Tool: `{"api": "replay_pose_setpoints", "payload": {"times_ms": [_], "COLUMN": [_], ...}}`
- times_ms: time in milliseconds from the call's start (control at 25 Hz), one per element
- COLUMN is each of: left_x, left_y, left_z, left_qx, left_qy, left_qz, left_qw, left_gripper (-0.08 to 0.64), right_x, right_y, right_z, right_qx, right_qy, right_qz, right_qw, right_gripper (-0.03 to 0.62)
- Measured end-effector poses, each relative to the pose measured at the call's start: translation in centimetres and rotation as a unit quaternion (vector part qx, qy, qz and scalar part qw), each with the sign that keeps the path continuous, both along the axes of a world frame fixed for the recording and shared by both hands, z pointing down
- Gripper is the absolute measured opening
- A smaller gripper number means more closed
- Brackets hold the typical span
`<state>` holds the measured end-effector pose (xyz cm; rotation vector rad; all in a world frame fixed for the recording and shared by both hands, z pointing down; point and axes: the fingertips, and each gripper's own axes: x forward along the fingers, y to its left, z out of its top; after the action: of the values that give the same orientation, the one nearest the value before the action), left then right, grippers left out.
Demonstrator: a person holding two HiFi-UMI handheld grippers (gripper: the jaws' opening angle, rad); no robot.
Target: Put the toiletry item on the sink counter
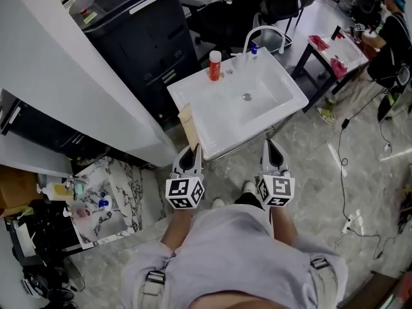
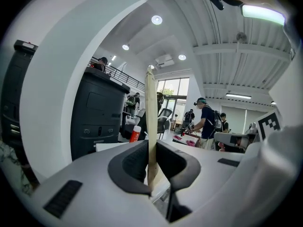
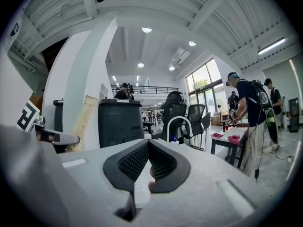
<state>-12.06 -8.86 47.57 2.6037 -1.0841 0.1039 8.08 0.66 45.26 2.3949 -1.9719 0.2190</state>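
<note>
1. The left tool (image 1: 190, 153) (image 2: 152, 161) is pinching a thin, flat, beige toiletry item (image 1: 188, 125) (image 2: 151, 112) by its lower end. In the left gripper view the item stands upright, edge-on, between the dark pads.
2. The right tool (image 1: 273, 149) (image 3: 148, 150) has its jaws pressed together at the tips, with nothing between them.
3. In the head view the toiletry item lies over the near left corner of the white sink counter (image 1: 290, 105). Whether it touches the counter cannot be told.
4. Both tools sit side by side at the near edge of the counter, left at the left corner, right towards the right corner.
5. At the far rim of the counter stand:
   - a red bottle (image 1: 214, 65) (image 2: 135, 133) with a white cap
   - a curved white faucet (image 1: 264, 35) (image 3: 176, 126)
   - a small blue-capped bottle (image 1: 254, 49) beside the faucet
6. A dark grey cabinet (image 1: 138, 34) (image 2: 97, 115) stands just behind the counter's left side.
7. A marble-patterned shelf (image 1: 129, 198) holding small items is at the lower left, well apart from the counter.
8. A person (image 1: 393, 40) (image 3: 248, 108) stands at a separate table to the right.
</note>
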Motion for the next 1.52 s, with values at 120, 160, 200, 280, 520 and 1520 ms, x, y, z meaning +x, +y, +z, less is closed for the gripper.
{"api": "replay_pose_setpoints", "payload": {"times_ms": [120, 160, 200, 280, 520, 1520], "left_x": [0.8, 1.2, 1.5, 2.3, 4.4, 11.9], "left_y": [-0.5, -0.7, -0.9, -1.6, -5.2, -13.7], "left_z": [0.3, 0.4, 0.5, 0.6, 0.1, 0.7], "left_qx": [-0.003, -0.003, -0.003, -0.002, -0.001, -0.036], "left_qy": [0.000, -0.001, -0.003, -0.006, -0.014, -0.028], "left_qz": [-0.007, -0.010, -0.014, -0.024, -0.075, -0.216], "left_qw": [1.0000, 0.9999, 0.9999, 0.9997, 0.9971, 0.9754], "left_gripper": [0.040, 0.040, 0.040, 0.040, 0.040, 0.040], "right_x": [0.3, 0.5, 0.7, 1.1, 3.8, 11.8], "right_y": [-2.1, -2.9, -3.6, -5.3, -11.3, -26.7], "right_z": [0.4, 0.6, 0.7, 0.7, -0.2, -1.5], "right_qx": [0.002, 0.003, 0.005, 0.009, 0.018, 0.030], "right_qy": [-0.004, -0.008, -0.012, -0.017, -0.017, -0.042], "right_qz": [-0.020, -0.027, -0.035, -0.054, -0.113, -0.251], "right_qw": [1.000, 1.000, 0.999, 0.998, 0.993, 0.967], "right_gripper": [0.005, 0.005, 0.005, 0.005, 0.005, 0.005]}}
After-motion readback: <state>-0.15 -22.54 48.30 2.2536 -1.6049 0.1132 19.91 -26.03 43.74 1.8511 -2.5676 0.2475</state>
